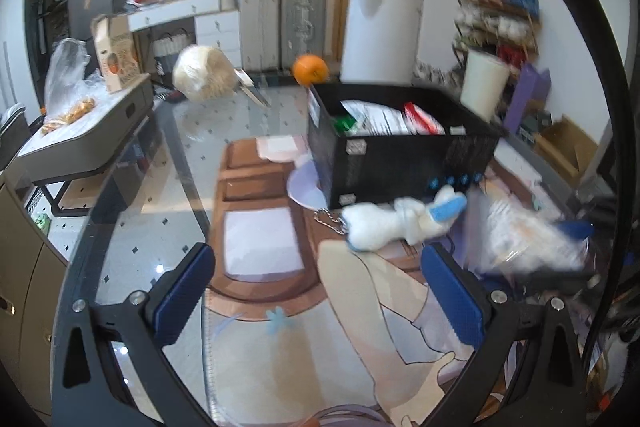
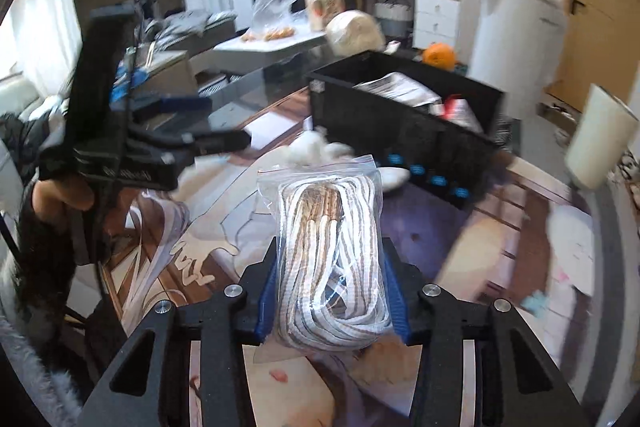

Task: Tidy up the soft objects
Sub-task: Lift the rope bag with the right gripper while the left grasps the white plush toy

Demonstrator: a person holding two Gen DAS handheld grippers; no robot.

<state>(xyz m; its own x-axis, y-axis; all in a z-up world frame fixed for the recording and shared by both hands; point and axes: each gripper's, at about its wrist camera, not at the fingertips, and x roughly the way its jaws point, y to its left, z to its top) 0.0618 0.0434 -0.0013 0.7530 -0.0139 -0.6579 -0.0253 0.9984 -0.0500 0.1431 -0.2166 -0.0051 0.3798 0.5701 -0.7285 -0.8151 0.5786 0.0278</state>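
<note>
Tabletop black bin (image 1: 400, 155) holds papers; right tongs (image 2: 332, 291) clamp bagged rope (image 2: 332, 259).

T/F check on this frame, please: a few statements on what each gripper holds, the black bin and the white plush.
1. The right gripper is shut on the bag of rope. True.
2. The left gripper holds the white plush. False: it is open and holds nothing; the plush lies on the mat beyond it.
3. The black bin is empty. False: papers and packets lie inside.
4. The white plush lies outside the bin, by its front wall. True.
5. The orange ball sits inside the bin. False: it is behind the bin's far corner.
</note>
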